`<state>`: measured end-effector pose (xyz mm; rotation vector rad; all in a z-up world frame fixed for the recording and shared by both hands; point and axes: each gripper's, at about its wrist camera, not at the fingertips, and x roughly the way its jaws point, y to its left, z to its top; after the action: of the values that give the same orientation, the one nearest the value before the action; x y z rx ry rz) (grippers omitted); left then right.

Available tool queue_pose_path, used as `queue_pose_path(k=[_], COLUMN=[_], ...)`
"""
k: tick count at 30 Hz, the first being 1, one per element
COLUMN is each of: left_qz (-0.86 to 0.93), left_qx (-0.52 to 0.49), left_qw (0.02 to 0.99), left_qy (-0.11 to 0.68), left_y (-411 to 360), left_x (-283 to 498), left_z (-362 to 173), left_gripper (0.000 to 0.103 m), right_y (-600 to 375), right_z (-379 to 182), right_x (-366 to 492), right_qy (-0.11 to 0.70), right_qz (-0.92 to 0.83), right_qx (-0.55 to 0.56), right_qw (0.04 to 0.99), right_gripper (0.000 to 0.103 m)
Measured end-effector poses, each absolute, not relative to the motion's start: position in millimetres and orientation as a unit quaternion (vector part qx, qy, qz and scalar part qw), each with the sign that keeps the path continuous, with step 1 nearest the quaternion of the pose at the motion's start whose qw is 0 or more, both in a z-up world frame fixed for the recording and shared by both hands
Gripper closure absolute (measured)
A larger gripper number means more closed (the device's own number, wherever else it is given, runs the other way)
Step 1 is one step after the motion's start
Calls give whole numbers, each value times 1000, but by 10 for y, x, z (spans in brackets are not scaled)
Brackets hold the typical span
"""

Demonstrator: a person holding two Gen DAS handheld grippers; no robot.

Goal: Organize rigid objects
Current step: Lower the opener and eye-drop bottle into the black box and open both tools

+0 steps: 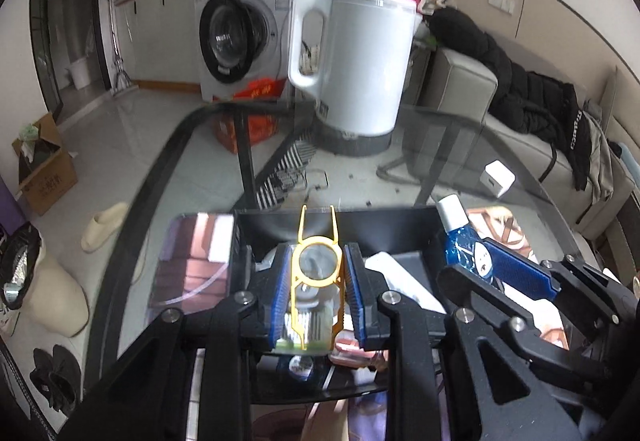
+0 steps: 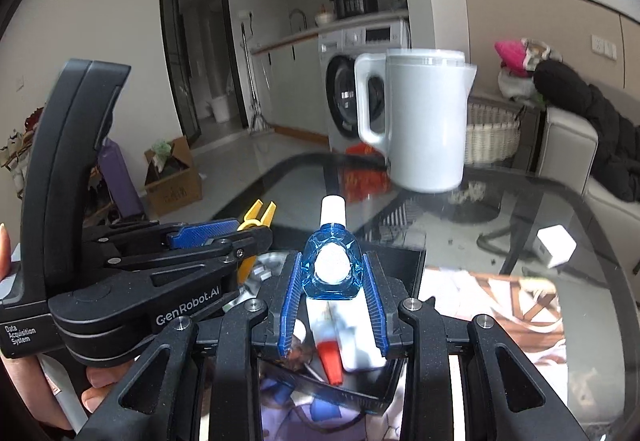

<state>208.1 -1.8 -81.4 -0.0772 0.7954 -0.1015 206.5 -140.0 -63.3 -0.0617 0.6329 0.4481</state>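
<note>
Fingers gripping: left gripper (image 1: 318, 283) clamping yellow tool (image 1: 317, 273), right gripper (image 2: 331, 291) squeezing blue bottle (image 2: 330, 265), hovering over black tray (image 1: 400, 219).

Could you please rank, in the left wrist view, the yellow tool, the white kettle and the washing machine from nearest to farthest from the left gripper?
1. Yellow tool: clamped in the left gripper, over the black tray.
2. White kettle: straight ahead, standing on the glass table beyond the tray.
3. Washing machine: farthest, on the floor past the table, upper left.

Washing machine (image 1: 244, 41), grey sofa (image 1: 460, 85), glossy floor (image 1: 132, 121)
</note>
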Motion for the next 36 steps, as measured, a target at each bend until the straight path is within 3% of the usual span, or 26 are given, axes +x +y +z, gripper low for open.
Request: queue_pose_path(k=[5, 20, 26, 36], left_qz=[-55, -78, -63, -58], left_qx=[-37, -27, -28, -25], left_qw=[906, 885, 888, 893], left_qy=[419, 459, 454, 446], left_y=[-58, -135, -107, -103], left_x=[2102, 1932, 1880, 1670], left_z=[-969, -1011, -970, -924], left_gripper=[79, 79, 67, 59], right_y=[-1405, -1353, -1377, -1443], right_z=[-858, -894, -882, -815], right_x=[2224, 2139, 2075, 1916], right_qy=[373, 425, 430, 431], right_qz=[206, 203, 202, 209], right_qx=[-33, -96, -91, -76], right_qw=[904, 877, 875, 874], right_gripper=[73, 73, 72, 67])
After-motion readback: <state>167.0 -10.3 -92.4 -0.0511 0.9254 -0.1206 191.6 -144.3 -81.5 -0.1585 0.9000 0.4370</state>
